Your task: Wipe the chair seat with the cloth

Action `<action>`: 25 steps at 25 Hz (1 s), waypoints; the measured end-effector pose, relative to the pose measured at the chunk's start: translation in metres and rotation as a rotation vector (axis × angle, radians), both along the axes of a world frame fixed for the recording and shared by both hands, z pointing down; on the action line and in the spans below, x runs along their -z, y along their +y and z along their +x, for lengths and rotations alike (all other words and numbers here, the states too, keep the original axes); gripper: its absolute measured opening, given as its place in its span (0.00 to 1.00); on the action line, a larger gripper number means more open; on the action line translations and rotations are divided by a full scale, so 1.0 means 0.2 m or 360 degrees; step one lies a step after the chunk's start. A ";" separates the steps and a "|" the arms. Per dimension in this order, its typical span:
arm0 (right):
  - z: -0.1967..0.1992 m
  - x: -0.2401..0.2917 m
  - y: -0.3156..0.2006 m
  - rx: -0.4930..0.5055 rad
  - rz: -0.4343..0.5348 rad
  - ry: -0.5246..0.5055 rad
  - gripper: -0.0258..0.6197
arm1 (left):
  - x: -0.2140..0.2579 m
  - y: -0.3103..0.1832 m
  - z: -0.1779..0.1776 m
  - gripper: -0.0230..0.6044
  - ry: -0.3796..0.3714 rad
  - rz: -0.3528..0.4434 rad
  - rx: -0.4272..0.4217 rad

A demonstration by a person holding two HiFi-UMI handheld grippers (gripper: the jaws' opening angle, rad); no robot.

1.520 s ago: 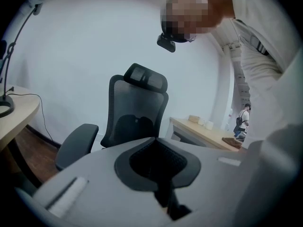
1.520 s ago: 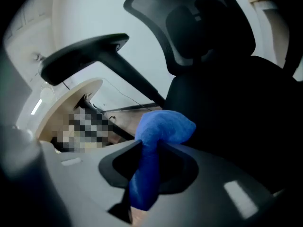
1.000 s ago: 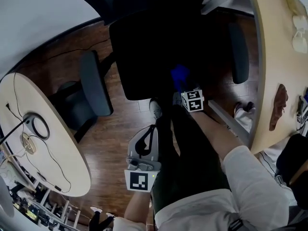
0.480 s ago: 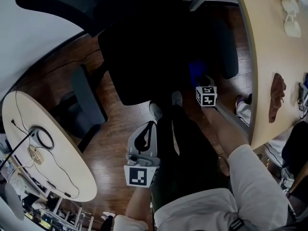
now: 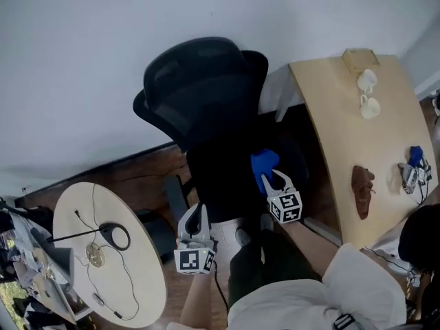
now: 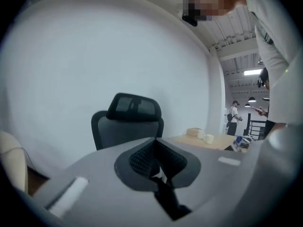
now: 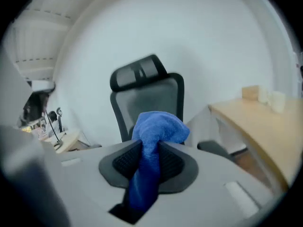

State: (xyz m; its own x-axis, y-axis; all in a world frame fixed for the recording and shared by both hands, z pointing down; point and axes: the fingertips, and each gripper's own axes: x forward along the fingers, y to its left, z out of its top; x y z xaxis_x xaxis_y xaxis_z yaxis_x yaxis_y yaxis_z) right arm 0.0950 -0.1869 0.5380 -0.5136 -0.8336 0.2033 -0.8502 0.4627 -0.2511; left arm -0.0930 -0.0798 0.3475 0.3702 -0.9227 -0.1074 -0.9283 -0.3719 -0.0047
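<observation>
A black office chair [image 5: 199,88] with a mesh back and headrest stands against the white wall; its dark seat [image 5: 220,177] lies just ahead of both grippers. My right gripper [image 5: 269,179] is shut on a blue cloth [image 5: 262,162], which bunches above the jaws [image 7: 158,129] and hangs over the seat's right part. My left gripper [image 5: 195,218] is shut with nothing in it, near the seat's front left edge. Both gripper views show the chair back [image 6: 128,124] upright ahead.
A long wooden desk [image 5: 344,115] on the right carries two white cups [image 5: 366,91], a brown object [image 5: 362,188] and small items. A round table [image 5: 103,253] with cables and a black ring stands at the left. Wood floor lies beneath.
The head view has swung up from looking straight down at the seat, so the whole chair and wall show. The right gripper still holds the blue cloth over the seat.
</observation>
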 end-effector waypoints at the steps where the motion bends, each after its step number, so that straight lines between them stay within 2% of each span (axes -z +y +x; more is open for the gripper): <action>1: 0.06 0.24 0.16 0.0028 0.0162 -0.0035 0.18 | 0.14 0.15 0.03 0.08 -0.0002 0.0060 0.0007; 3: 0.13 0.69 0.51 0.0078 0.0357 -0.0058 0.18 | 0.38 0.41 0.05 0.08 -0.0001 0.0097 0.0011; 5: 0.14 1.12 0.75 0.0126 0.0555 -0.0036 0.18 | 0.62 0.55 0.02 0.08 -0.0024 0.0142 0.0026; 8: 0.16 1.67 1.08 0.0172 0.0896 -0.0031 0.18 | 0.99 0.78 0.00 0.08 -0.0058 0.0315 0.0084; 11: 0.17 2.09 1.42 0.0197 0.1094 -0.0024 0.19 | 1.27 1.04 0.01 0.07 -0.0064 0.0467 0.0119; 13: 0.17 2.22 1.61 0.0207 0.1061 0.0026 0.19 | 1.35 1.18 0.02 0.04 -0.0069 0.0510 0.0109; 14: 0.17 2.27 1.69 0.0211 0.1098 0.0022 0.19 | 1.37 1.23 0.03 0.04 -0.0070 0.0527 0.0099; 16: 0.17 2.39 1.79 0.0212 0.1275 -0.0043 0.19 | 1.40 1.31 0.02 0.04 -0.0065 0.0574 0.0080; 17: 0.17 2.41 1.82 0.0210 0.1301 -0.0071 0.19 | 1.41 1.34 0.02 0.04 -0.0064 0.0590 0.0069; 21: 0.18 2.32 1.89 0.0179 0.1203 -0.0078 0.19 | 1.37 1.44 0.05 0.07 -0.0109 0.0582 -0.0008; 25: 0.19 2.30 1.94 0.0152 0.1194 -0.0086 0.19 | 1.31 1.44 0.06 0.08 -0.0128 0.0532 -0.0055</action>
State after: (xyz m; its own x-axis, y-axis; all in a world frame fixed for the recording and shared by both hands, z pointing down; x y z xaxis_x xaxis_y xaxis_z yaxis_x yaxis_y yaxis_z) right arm 0.1324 0.2012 0.0786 -0.5835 -0.6899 -0.4283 -0.7934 0.5968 0.1197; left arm -0.0807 0.2077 0.0852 0.4204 -0.8281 -0.3708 -0.9067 -0.3688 -0.2045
